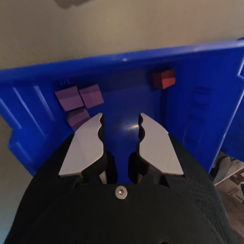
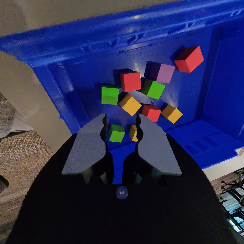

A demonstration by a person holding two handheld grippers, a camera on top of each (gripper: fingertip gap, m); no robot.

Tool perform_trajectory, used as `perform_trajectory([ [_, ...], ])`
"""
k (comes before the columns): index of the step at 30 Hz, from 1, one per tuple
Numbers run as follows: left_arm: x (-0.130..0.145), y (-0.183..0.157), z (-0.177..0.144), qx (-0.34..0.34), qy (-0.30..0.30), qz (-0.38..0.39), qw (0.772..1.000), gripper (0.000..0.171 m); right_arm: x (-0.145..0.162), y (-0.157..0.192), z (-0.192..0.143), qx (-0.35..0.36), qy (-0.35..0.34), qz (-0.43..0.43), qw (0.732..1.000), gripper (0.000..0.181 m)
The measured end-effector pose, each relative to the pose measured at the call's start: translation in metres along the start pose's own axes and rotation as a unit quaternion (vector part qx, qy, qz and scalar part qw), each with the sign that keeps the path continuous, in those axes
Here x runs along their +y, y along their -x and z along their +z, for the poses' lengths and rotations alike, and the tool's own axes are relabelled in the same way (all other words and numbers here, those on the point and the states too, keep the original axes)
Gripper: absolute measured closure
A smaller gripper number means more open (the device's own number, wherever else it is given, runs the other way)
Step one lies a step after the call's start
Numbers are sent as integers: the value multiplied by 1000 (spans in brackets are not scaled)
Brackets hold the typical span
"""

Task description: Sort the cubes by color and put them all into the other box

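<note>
My left gripper (image 1: 120, 116) is open and empty above the floor of a blue bin (image 1: 118, 63). Three purple cubes (image 1: 80, 99) lie clustered at the bin's left, the nearest beside my left fingertip. A red cube (image 1: 165, 78) sits in the far right corner. My right gripper (image 2: 121, 116) is open and empty over another blue bin (image 2: 92, 37). A green cube (image 2: 116, 133) lies between its fingers, with a yellow cube (image 2: 133, 133) partly hidden by the right finger. Further in lie red cubes (image 2: 130, 81), green cubes (image 2: 109, 94), yellow cubes (image 2: 130, 104) and a purple cube (image 2: 165, 73).
Both bins stand on a pale tabletop (image 1: 92, 33). Grey carpet (image 2: 19, 151) shows at the left of the right wrist view. Chair bases (image 2: 231, 187) and clutter show at the lower right of it.
</note>
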State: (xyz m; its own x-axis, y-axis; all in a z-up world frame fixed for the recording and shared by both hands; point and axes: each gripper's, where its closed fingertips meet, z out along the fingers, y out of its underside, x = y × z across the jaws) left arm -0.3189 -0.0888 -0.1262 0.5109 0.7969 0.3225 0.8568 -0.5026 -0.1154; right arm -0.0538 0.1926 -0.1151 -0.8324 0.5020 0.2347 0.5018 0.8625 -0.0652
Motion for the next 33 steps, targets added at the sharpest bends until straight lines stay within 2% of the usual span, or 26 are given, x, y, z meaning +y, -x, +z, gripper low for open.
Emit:
perform_trajectory([
  [6,-14,11,-3,-44,-15,-17,999,114,4,-2,2,0,-18,2,1000,139],
  [15,-13,7,8,-81,11,-8,997,109,5,0,-1,9,-36,-1,999,139],
  [19,-1,-16,10,-26,51,1,998,111,6,-2,-4,16,-39,0,999,139],
  [24,-12,-15,0,-38,14,8,999,112,4,-4,-10,27,-45,0,999,140],
  [28,-24,1,-10,-101,-23,15,995,113,5,-3,-9,24,-42,0,999,140],
  [30,-23,8,-7,-116,-16,14,993,113,4,-2,-8,25,-42,-2,999,140],
  [33,-22,7,4,-93,-9,16,996,113,2,-1,-8,23,-42,-3,999,140],
])
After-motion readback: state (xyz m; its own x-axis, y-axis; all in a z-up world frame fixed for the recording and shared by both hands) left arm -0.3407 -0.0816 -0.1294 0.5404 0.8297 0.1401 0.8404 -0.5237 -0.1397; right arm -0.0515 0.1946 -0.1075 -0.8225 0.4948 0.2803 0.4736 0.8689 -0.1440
